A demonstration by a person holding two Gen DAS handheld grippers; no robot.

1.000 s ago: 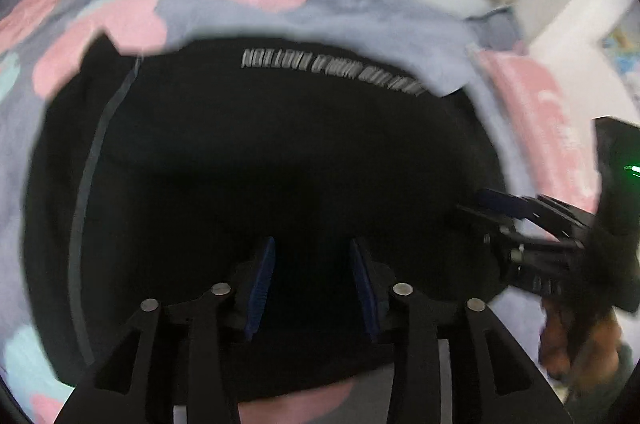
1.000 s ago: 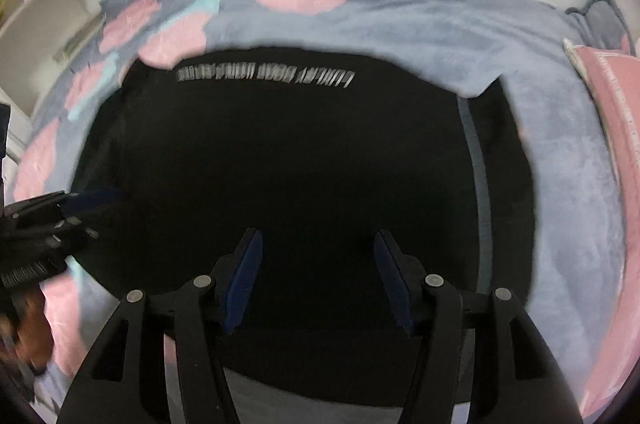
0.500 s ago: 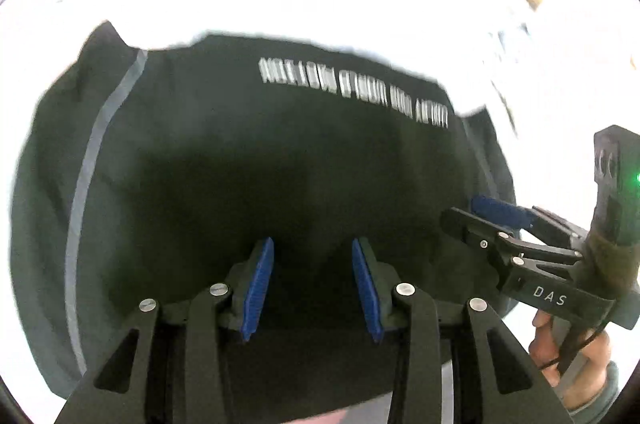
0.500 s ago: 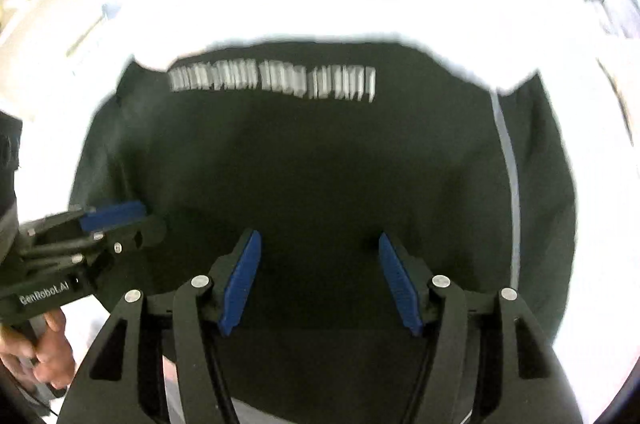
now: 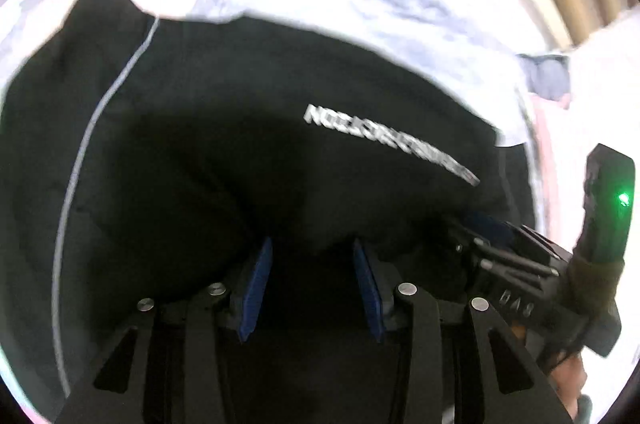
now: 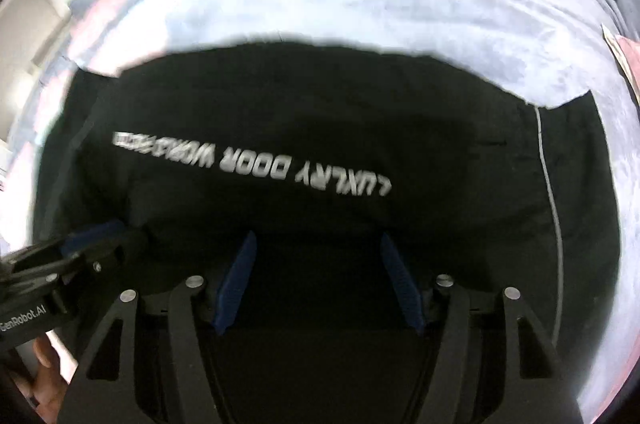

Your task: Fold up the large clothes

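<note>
Our left gripper [image 5: 310,288] gapes narrowly and our right gripper [image 6: 318,280] wider, its jaws lately opening; neither pinches anything. Beneath both, the black garment [image 6: 320,111] lies mid-blanket [image 6: 460,35], lettering [image 6: 248,163] showing.

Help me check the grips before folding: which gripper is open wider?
The right gripper: its blue pads stand clearly farther apart than those of the left gripper, and neither pair pinches the black garment.
</note>
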